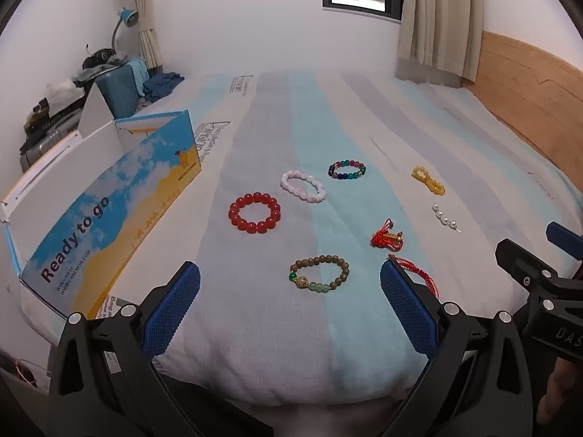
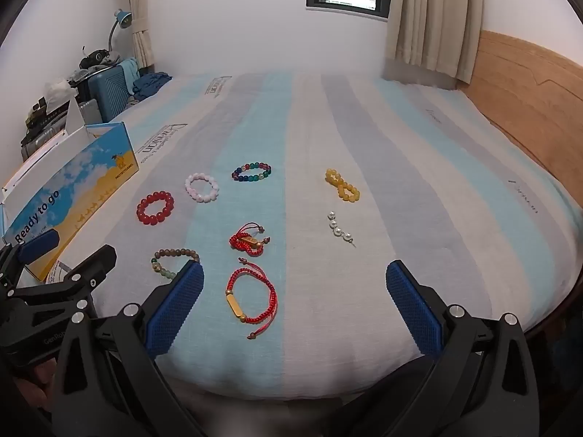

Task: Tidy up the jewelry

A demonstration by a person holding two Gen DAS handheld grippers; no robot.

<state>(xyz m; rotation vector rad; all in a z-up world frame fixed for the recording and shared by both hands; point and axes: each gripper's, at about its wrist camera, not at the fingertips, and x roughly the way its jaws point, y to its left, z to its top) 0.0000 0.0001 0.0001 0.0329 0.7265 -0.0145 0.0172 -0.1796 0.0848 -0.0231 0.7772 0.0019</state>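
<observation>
both jaws apart, empty; right gripper point(image 2: 293, 300) over red cord bracelet point(image 2: 251, 296) lower centre, thin cord may slip the pads, snag sheet point(image 2: 419, 153)

- Left gripper point(image 1: 290, 291): black angular frame, two fingers faced with blue cross-hatched pads point(image 1: 175, 306), round silver screws at the joints.
- Right gripper point(image 2: 295, 291): same black frame, blue textured pads point(image 2: 413, 309), silver screws.
- White lettering "DAS" on the right gripper's body, seen from the left wrist view.
</observation>
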